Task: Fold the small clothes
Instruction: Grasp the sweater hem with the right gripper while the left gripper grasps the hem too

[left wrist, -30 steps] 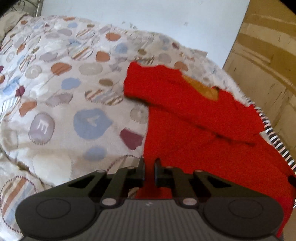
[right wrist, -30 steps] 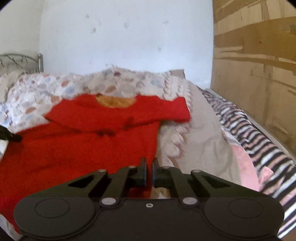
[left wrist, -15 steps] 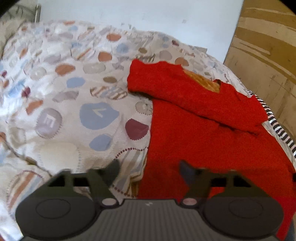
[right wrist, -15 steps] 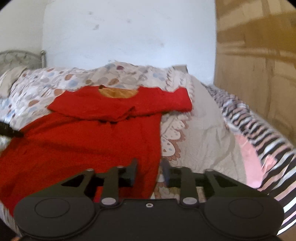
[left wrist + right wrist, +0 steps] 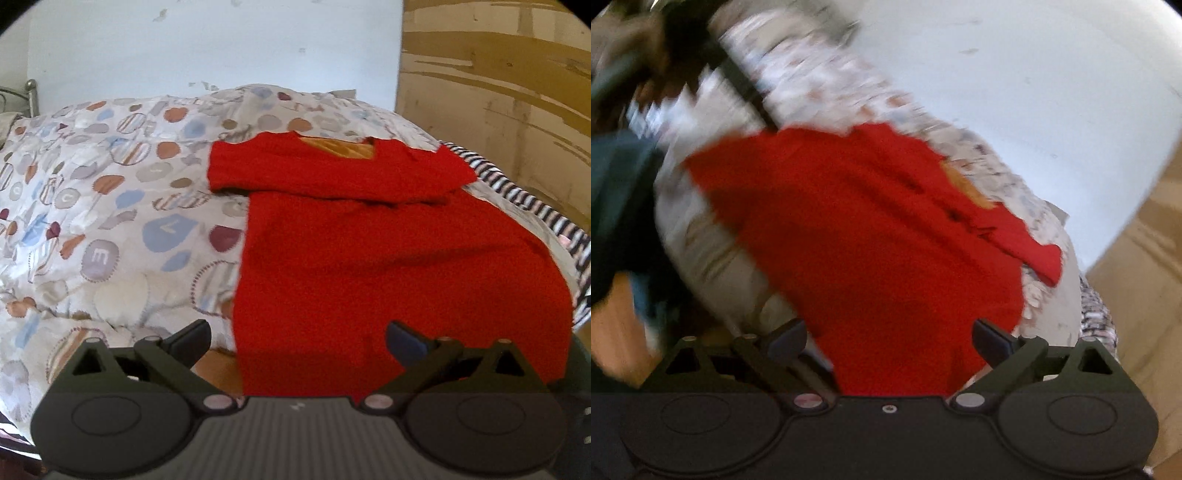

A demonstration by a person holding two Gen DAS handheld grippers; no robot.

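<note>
So the red shirt is laid out flat on the bed, on top of a quilt printed with coloured circles. Its top part is folded down across the chest, sleeves tucked in as a band along the far edge, and an orange inner collar can be seen at the neck. A striped blanket is spread along the right side of the bed, next to a brown wooden panel; a white wall is seen at the far end.

The left gripper is held over the near hem, jaws opening and already spread wide, nothing pinched between the pads. The hem's left corner sits in the gap but isn't pressed.

The right wrist view is tilted and badly smeared. The right gripper is also opening wide, with red fabric seen beyond the gap and nothing gripped. Something dark and blurred is at the left edge, can't be made out. No containers are seen anywhere, just bedding.
</note>
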